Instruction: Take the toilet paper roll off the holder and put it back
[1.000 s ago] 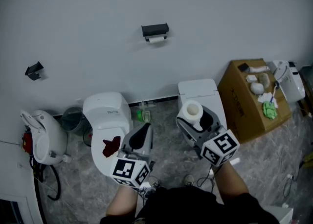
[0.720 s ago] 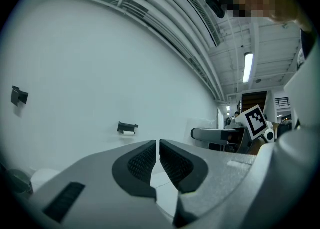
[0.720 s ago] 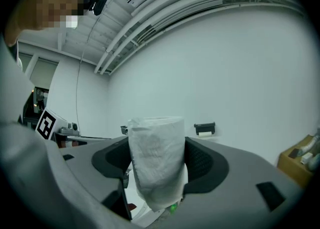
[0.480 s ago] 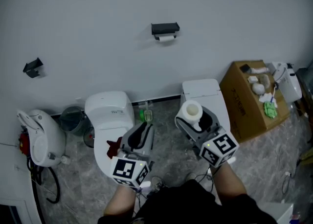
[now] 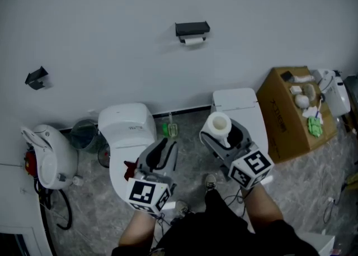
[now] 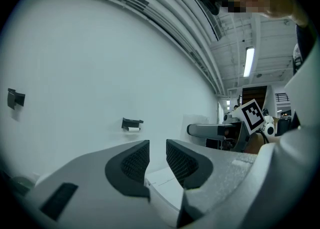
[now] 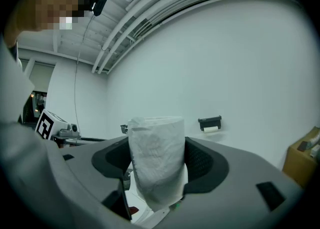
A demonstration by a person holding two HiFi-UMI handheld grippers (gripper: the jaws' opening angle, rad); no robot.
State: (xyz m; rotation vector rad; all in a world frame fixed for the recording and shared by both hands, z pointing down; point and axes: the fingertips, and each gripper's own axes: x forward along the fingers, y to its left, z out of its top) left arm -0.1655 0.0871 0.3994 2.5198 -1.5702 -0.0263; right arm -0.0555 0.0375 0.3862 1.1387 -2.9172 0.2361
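Two grippers in the head view, one per hand, with forearms entering from the bottom edge and both aimed level at the wall. The left gripper sits over the left toilet. The right gripper sits over the right toilet.
- One roll, upright between the right jaws, well apart from the holder.
- One holder, black, high on the wall, a white strip under it.
- Two toilets.
- One box, brown, right of the right toilet, small items on top.
- One bracket, black, on the wall far left.

Left gripper view: the jaws stand a narrow gap apart, having just been opening, with nothing between them. The holder shows small on the wall beyond the left jaw. The right gripper's marker cube shows at right.

Right gripper view: the jaws are spread wide and pinching the roll, one pad on each side. The roll stands on end, its paper wrinkled, its top above the jaw tips. The holder is on the wall beyond, right of the roll.
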